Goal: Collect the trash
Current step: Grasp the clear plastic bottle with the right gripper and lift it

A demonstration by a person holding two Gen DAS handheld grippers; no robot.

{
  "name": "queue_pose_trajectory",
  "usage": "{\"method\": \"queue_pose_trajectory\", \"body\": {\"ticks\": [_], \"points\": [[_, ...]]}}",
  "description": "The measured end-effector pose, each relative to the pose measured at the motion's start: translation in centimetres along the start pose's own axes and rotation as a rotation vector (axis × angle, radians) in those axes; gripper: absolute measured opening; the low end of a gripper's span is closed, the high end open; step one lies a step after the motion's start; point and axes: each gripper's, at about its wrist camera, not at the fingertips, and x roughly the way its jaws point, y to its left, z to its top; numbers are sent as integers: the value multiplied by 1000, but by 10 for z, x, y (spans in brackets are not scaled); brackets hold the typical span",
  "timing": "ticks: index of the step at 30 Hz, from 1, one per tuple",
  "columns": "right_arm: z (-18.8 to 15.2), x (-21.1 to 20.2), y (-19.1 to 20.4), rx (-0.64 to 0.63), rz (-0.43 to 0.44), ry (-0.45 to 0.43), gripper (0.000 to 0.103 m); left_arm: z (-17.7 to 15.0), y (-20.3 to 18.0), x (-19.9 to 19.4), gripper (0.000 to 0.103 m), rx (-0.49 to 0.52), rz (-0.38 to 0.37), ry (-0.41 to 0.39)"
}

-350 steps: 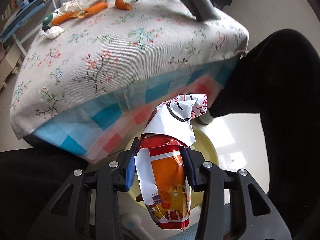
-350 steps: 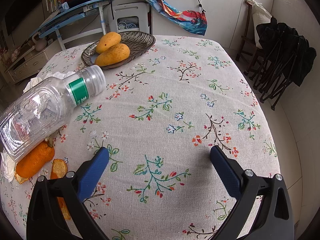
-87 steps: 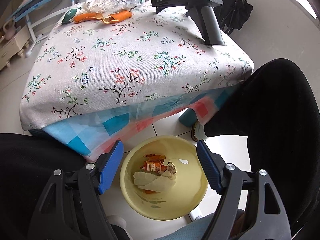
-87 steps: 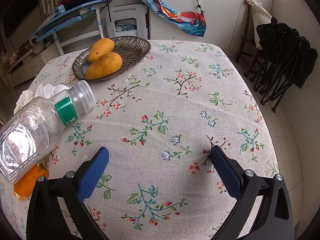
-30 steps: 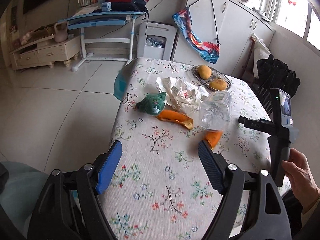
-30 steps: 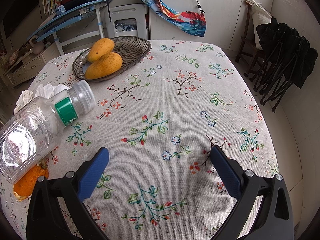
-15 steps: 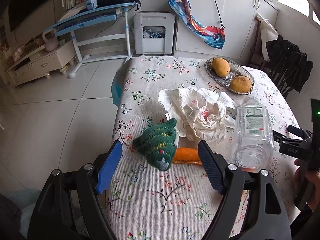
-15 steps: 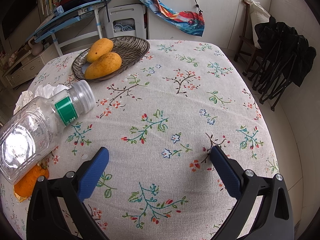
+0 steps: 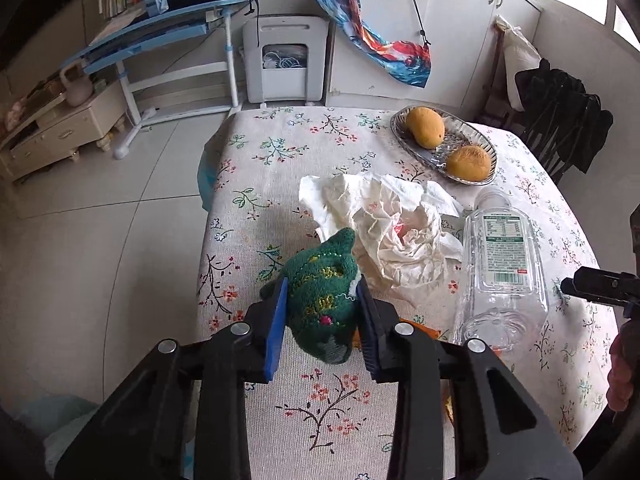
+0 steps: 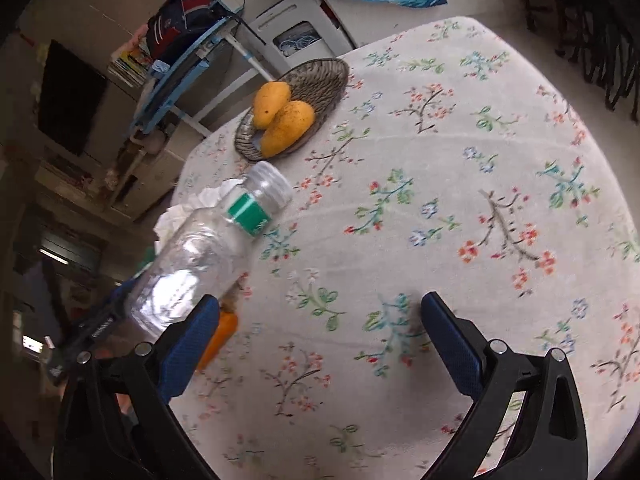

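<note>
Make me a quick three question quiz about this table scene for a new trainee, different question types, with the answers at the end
1. True or false: the left tongs are closed on the green knitted toy.
2. Multiple choice: the clear plastic bottle is (A) standing upright, (B) lying on its side, (C) in the basket.
3. Fill in: the woven basket holds ____ mangoes.

Key:
1. True; both pads press its sides.
2. B; it lies on the floral tablecloth, beside the crumpled tissue.
3. Two. The right tongs are open and empty.
</note>
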Motion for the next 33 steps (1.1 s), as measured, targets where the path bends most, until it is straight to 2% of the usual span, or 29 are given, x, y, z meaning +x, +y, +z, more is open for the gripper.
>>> {"method": "queue_pose_trajectory", "body": {"ticks": [3, 7, 13, 18, 19, 22, 25, 33], "points": [[-4, 13, 14, 34, 114, 40, 96, -2, 4, -5, 31, -10, 0, 3], [2, 29, 29, 110, 188, 61, 96, -6, 11, -14, 31, -17, -8, -7], [18, 55, 37, 240, 164, 91, 96, -10, 17, -25, 31, -15, -12, -29], [27, 61, 45, 263, 159, 86, 96, -9, 24, -33, 31, -38, -37, -45], [28, 62, 45, 271, 171, 84, 94, -9, 23, -34, 31, -35, -39, -49], [25, 71, 43, 309, 219, 97, 68, -9, 21, -38, 31, -17, -36, -60], [19, 67, 37, 320, 255, 69, 61, -10, 17, -42, 31, 9, -21, -77], [6, 28, 32, 299, 350, -53, 55, -13, 4, -52, 31, 68, 4, -112]]}}
